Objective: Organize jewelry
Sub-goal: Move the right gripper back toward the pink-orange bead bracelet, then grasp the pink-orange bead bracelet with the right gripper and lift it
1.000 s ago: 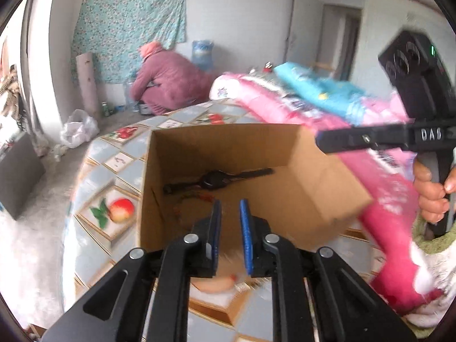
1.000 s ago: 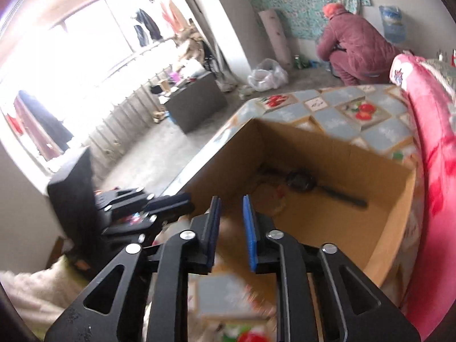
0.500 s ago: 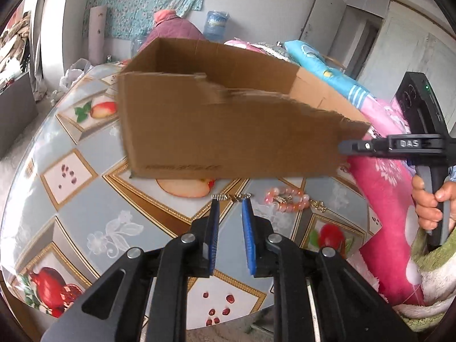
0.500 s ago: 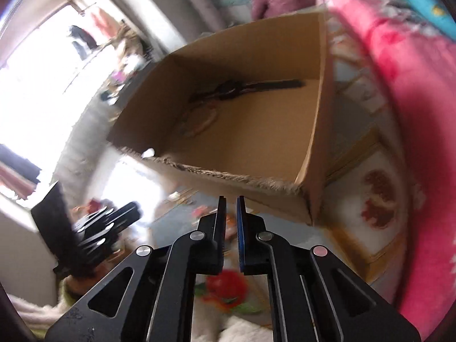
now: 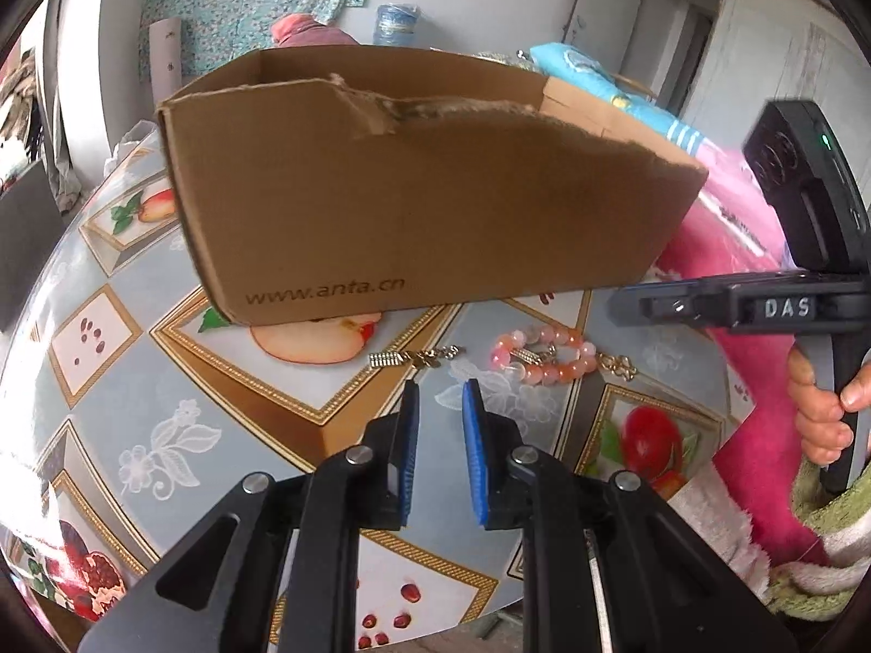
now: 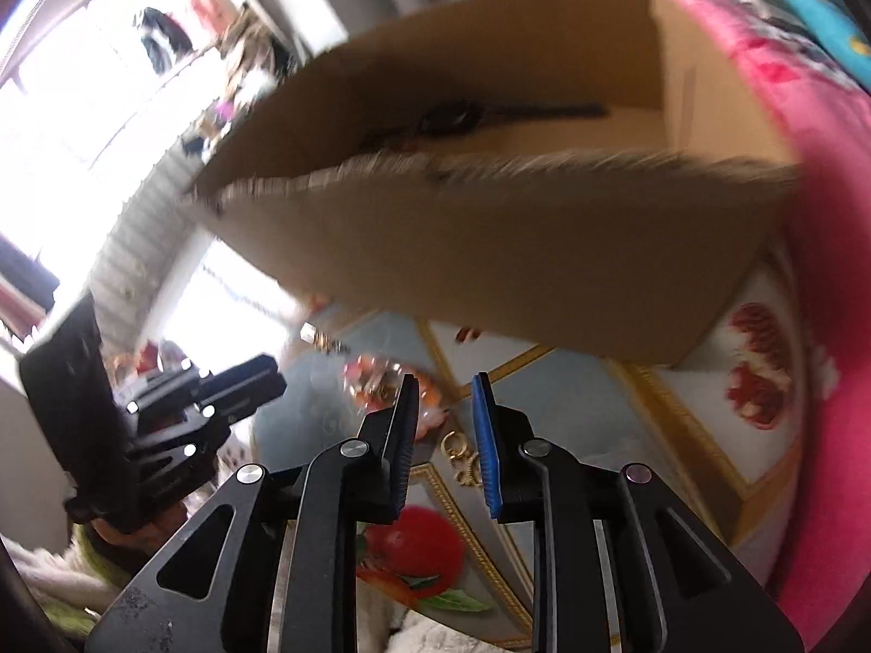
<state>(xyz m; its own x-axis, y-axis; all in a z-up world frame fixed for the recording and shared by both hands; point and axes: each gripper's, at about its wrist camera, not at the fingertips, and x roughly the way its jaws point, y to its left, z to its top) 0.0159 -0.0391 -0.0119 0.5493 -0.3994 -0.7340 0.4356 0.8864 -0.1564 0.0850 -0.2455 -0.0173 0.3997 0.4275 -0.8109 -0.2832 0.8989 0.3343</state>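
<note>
A pink bead bracelet (image 5: 544, 353) with a gold charm (image 5: 618, 364) lies on the table in front of the cardboard box (image 5: 424, 207). A small gold chain piece (image 5: 413, 356) lies left of it, just beyond my left gripper (image 5: 440, 392), which hangs slightly open with nothing between its fingers. My right gripper (image 6: 445, 386) is low over the table and its jaws are opening. The gold charm (image 6: 460, 457) shows through their gap, untouched, and the blurred bracelet (image 6: 381, 381) lies beyond the left finger. A black watch (image 6: 462, 114) lies inside the box (image 6: 490, 228).
The fruit-patterned tablecloth (image 5: 163, 435) covers the table. A pink quilt (image 6: 816, 217) is piled along the right side of the box. A person in pink (image 5: 305, 32) crouches by the far wall. The right gripper's body (image 5: 707, 305) reaches in from the right.
Both grippers came down from above the box to table height in front of it. The right jaws closed almost fully, then parted again. The bracelet and chain came into view.
</note>
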